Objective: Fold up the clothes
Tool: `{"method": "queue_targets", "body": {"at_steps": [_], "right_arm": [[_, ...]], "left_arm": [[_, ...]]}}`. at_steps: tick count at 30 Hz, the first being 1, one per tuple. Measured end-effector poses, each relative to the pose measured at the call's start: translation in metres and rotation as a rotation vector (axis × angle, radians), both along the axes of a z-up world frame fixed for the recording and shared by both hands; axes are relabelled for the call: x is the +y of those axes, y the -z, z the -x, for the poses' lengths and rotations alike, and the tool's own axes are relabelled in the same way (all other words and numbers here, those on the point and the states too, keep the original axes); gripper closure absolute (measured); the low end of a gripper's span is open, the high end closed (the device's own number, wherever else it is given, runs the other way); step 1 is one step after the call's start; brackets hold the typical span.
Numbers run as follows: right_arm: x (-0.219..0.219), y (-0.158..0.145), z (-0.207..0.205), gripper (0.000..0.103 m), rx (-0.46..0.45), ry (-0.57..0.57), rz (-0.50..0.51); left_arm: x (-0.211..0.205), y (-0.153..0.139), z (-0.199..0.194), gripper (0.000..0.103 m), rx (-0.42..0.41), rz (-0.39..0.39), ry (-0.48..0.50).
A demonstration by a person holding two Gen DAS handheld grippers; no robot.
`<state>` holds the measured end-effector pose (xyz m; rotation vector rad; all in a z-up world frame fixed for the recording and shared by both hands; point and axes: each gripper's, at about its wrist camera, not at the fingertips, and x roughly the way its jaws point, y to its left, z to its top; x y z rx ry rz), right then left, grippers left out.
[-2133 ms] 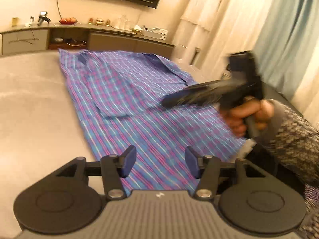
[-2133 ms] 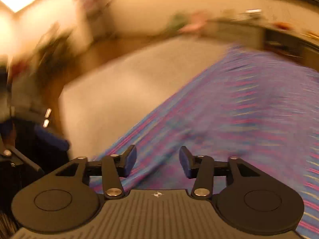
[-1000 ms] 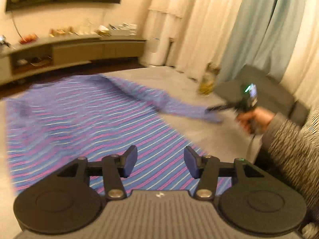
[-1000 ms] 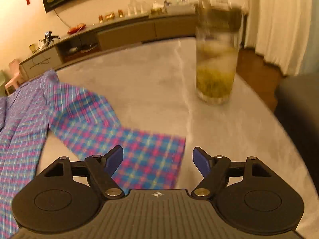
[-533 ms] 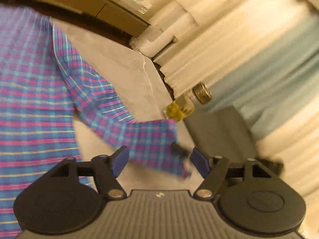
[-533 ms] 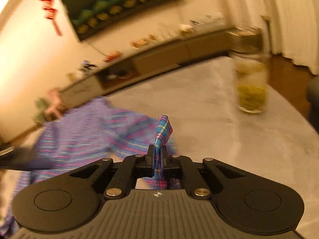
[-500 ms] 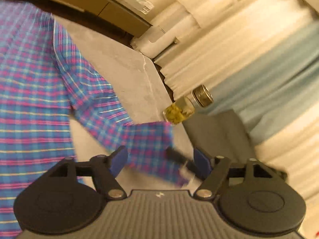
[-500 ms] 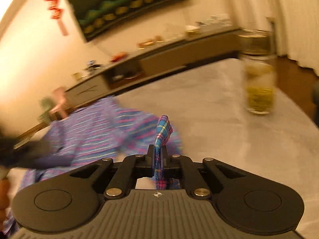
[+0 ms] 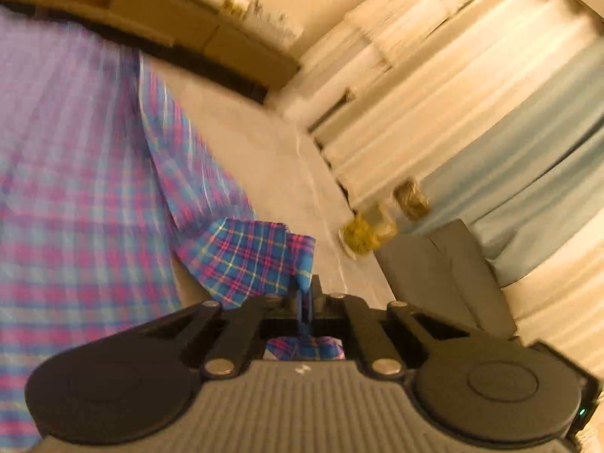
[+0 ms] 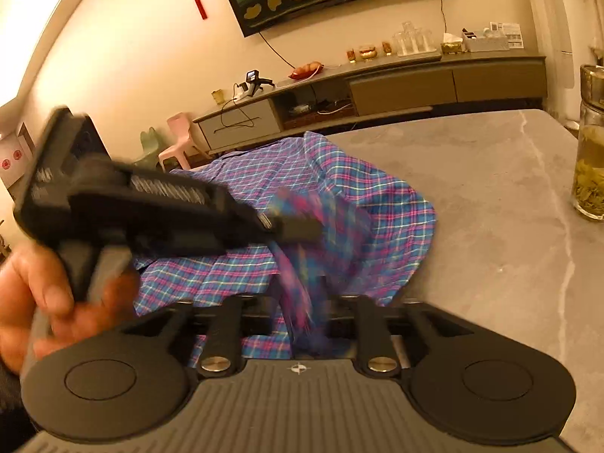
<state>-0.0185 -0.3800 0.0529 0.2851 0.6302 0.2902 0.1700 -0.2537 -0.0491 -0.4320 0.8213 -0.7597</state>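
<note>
A blue and pink plaid shirt (image 10: 241, 271) lies on the grey stone table (image 10: 490, 196), one sleeve (image 10: 377, 204) drawn out to the right. My left gripper (image 9: 304, 302) is shut on the sleeve cuff (image 9: 249, 260). In the right wrist view the left gripper (image 10: 302, 226) reaches in from the left, held by a hand (image 10: 45, 302), and pinches the lifted cuff. My right gripper (image 10: 302, 302) sits just below it. Its jaws stand a little apart, blurred, with sleeve cloth (image 10: 298, 294) still running between them.
A tall glass of tea (image 10: 590, 158) stands near the table's right edge, and the same glass of tea (image 9: 362, 238) shows in the left wrist view. A grey chair (image 9: 445, 275) and curtains lie beyond that edge. A long sideboard (image 10: 415, 87) lines the far wall.
My left gripper was open half a second ago and has shut on the cuff. The right gripper, then clamped tight on the cuff, has widened its jaws.
</note>
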Motion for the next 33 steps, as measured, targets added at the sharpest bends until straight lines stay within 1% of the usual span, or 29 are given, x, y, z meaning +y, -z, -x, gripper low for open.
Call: {"method": "queue_targets", "body": {"at_steps": [1,2,3,4,6,7,9,10,11,12,13,14,15,16,18,22,23,24,25,26,27,28,30,31,32,33], "right_arm": [[0.002,-0.002,0.006,0.026,-0.006,0.012,0.002],[0.004,-0.003,0.013,0.019,-0.012,0.024,0.004],[0.012,0.000,0.021,0.012,0.005,0.024,0.026],[0.022,0.005,0.029,0.012,0.030,0.010,0.051],[0.049,0.022,0.047,0.012,0.093,-0.016,0.133],[0.062,0.029,0.055,0.012,0.116,-0.025,0.175],[0.087,0.038,0.069,0.012,0.146,-0.042,0.258],[0.099,0.042,0.074,0.015,0.152,-0.052,0.298],[0.109,0.042,0.077,0.020,0.151,-0.060,0.330],[0.119,0.043,0.079,0.047,0.150,-0.069,0.360],[0.129,0.044,0.080,0.078,0.148,-0.077,0.391],[0.139,0.044,0.082,0.086,0.146,-0.085,0.422],[0.148,0.045,0.085,0.091,0.127,-0.081,0.457],[0.153,0.042,0.089,0.097,0.102,-0.080,0.464],[0.166,0.034,0.096,0.098,0.047,-0.086,0.464],[0.158,0.037,0.091,0.098,0.069,-0.027,0.448],[0.156,0.038,0.090,0.095,0.076,-0.011,0.444],[0.154,0.039,0.089,0.081,0.082,0.004,0.440],[0.151,0.040,0.087,0.049,0.089,0.020,0.436],[0.149,0.040,0.086,0.031,0.095,0.035,0.432],[0.147,0.041,0.085,0.007,0.102,0.051,0.427],[0.144,0.042,0.083,0.005,0.108,0.067,0.423],[0.140,0.044,0.081,0.005,0.121,0.098,0.415],[0.137,0.045,0.080,0.010,0.128,0.113,0.411],[0.135,0.046,0.078,0.019,0.134,0.129,0.406],[0.139,0.046,0.078,0.061,0.141,0.109,0.415]], "left_arm": [[0.012,-0.016,-0.001,0.101,-0.047,-0.013,-0.004],[0.025,-0.033,-0.002,0.101,-0.097,-0.031,-0.017],[0.038,-0.051,-0.003,0.101,-0.148,-0.050,-0.032],[0.051,-0.068,-0.004,0.101,-0.199,-0.069,-0.047],[0.080,-0.102,-0.005,0.101,-0.283,-0.082,-0.095],[0.094,-0.118,-0.007,0.101,-0.320,-0.087,-0.117],[0.111,-0.146,-0.017,0.101,-0.383,-0.124,-0.175],[0.119,-0.158,-0.023,0.101,-0.412,-0.147,-0.202],[0.123,-0.166,-0.030,0.101,-0.426,-0.171,-0.220],[0.126,-0.173,-0.038,0.101,-0.438,-0.195,-0.237],[0.128,-0.177,-0.047,0.101,-0.440,-0.216,-0.252],[0.129,-0.179,-0.052,0.101,-0.445,-0.245,-0.268],[0.133,-0.180,-0.057,0.101,-0.453,-0.274,-0.287],[0.137,-0.180,-0.062,0.101,-0.461,-0.304,-0.305],[0.149,-0.182,-0.065,0.101,-0.474,-0.326,-0.349],[0.188,-0.186,-0.069,0.101,-0.487,-0.354,-0.464],[0.198,-0.186,-0.071,0.101,-0.485,-0.364,-0.485],[0.205,-0.184,-0.076,0.101,-0.478,-0.382,-0.494],[0.211,-0.181,-0.081,0.101,-0.470,-0.401,-0.501],[0.217,-0.178,-0.087,0.101,-0.463,-0.420,-0.509],[0.219,-0.177,-0.090,0.101,-0.460,-0.422,-0.509],[0.221,-0.175,-0.092,0.101,-0.458,-0.423,-0.509],[0.226,-0.171,-0.097,0.100,-0.454,-0.424,-0.508],[0.228,-0.170,-0.100,0.100,-0.453,-0.425,-0.508],[0.230,-0.168,-0.102,0.101,-0.451,-0.425,-0.508],[0.232,-0.166,-0.105,0.101,-0.449,-0.426,-0.507]]}}
